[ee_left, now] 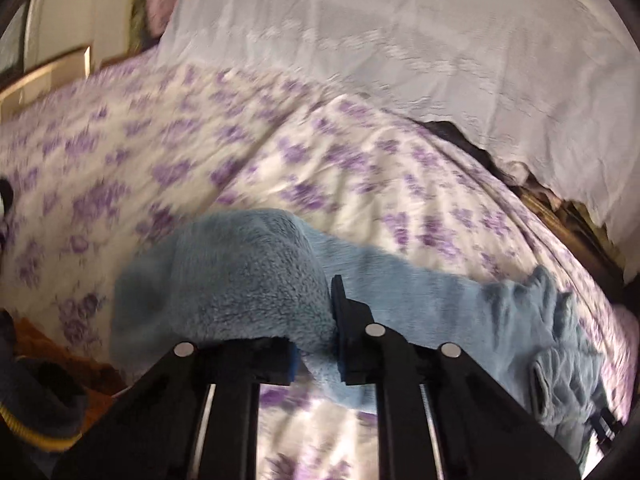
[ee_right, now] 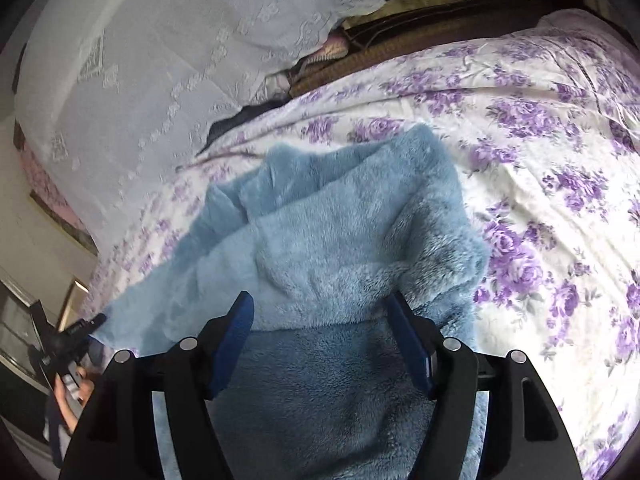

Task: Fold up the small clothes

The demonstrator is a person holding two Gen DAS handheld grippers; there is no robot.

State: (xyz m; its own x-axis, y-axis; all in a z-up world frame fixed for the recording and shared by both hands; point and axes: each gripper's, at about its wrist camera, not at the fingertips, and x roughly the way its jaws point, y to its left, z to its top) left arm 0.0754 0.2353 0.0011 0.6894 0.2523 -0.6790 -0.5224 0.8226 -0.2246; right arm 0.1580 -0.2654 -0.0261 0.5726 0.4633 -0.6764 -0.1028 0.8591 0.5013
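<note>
A: Where is the garment?

B: The blue fleece garment (ee_right: 352, 216) lies on the floral bedspread (ee_right: 560, 168), white with purple roses. It is fluffy, light blue, and bunched into soft folds. One fold lies across the middle of it, and a longer strip of it trails away toward the left edge of the right wrist view.

A: Who has hold of it?

B: The left gripper (ee_left: 316, 344) does. Its black fingers are clamped together on a thick hump of the fleece, which bulges up over the left finger and hides that tip. From there the fabric stretches off to the right across the bedspread, ending in a crumpled end (ee_left: 560, 320).

A: And the other one?

B: The right gripper (ee_right: 320, 320) stands with its jaws apart, blue pads (ee_right: 236, 340) either side of the fleece. The fabric sits between and beneath them, but the pads do not press it.

A: What lies beyond the garment?

B: Behind it, past the bedspread's far edge, a white embroidered cloth (ee_right: 160, 80) is draped. Between that cloth and the bedspread a dark wooden edge (ee_right: 400, 40) shows.
</note>
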